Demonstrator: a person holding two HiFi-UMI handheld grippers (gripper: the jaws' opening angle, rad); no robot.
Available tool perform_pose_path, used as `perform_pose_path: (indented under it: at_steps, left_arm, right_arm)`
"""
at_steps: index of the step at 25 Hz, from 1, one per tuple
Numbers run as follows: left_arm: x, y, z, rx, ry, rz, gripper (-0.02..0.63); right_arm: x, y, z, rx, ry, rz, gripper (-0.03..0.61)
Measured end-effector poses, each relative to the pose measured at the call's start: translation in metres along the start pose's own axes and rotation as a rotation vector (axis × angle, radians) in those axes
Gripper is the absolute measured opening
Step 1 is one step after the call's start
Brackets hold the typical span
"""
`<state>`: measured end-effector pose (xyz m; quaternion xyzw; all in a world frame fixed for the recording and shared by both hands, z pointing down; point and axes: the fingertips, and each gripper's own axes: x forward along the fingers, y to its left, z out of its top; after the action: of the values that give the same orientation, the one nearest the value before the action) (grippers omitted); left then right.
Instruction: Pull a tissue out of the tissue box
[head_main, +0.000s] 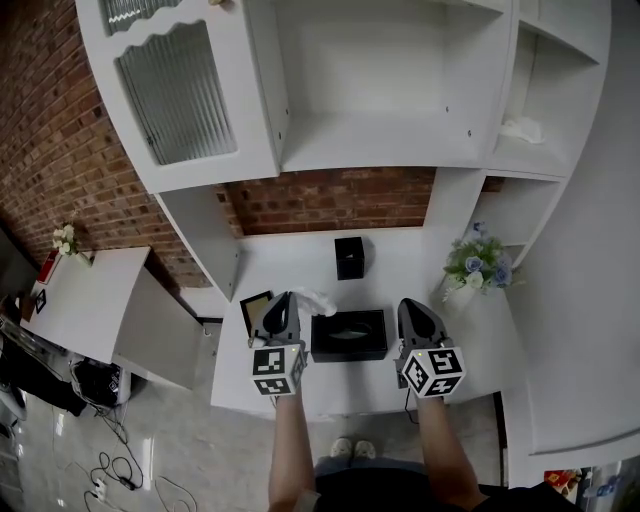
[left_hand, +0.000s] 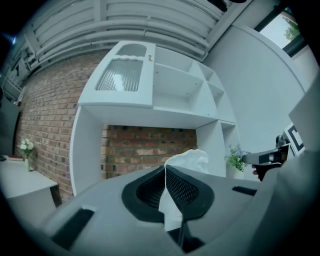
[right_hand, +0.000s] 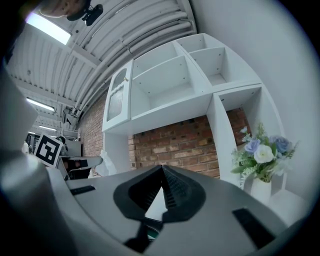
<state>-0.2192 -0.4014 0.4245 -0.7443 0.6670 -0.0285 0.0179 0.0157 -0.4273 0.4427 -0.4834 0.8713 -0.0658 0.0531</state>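
**Head view:** A person stood at a white counter (head_main: 300, 262) with tongs in each hand and a black tissue box (head_main: 348, 337) lying between them. The left tongs (head_main: 288, 298) pointed level over the box's left end, with a crumpled white tissue (head_main: 316, 299) at their tip. From above it could not be told whether the tissue's tail was free of the slot. The right tongs (head_main: 411, 304) hovered just beside the box's right end. A small black cube (head_main: 349, 257) sat further back and a pot of flowers (head_main: 478, 264) stood to the right, all beneath a white shelf unit (head_main: 380, 150).

**Left gripper view:** The left tongs (left_hand: 165, 169) were pinched fully together on the tissue (left_hand: 189, 160). It bunched above the tips and trailed down between the pads, seen against a brick wall (left_hand: 145, 147).

**Right gripper view:** The right tongs (right_hand: 162, 168) were closed tip to tip with nothing caught in them. Only a pale surface showed through the gap below the tips.

The pull appeared well along. To finish it cleanly, the pinch would need to stay firm while the sheet went up and away from the slot in one steady line. A jerk could tear the tissue or drag the box along with it. The idle right tongs looked well placed to press the box down if it lifted.
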Motion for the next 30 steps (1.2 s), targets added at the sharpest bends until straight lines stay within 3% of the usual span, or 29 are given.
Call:
perform_pose_path:
  at_steps: [15,30]
  left_arm:
    - [-0.002,-0.002,-0.03,-0.021,0.054,-0.078,0.012]
    - [0.011,-0.015,-0.034,-0.012,0.068,-0.112,0.012]
  right_arm:
    - [-0.004,-0.008,-0.002,-0.042,-0.001,-0.096,-0.003]
    - [0.003,-0.015,-0.005,-0.038,0.015,-0.078,-0.003]
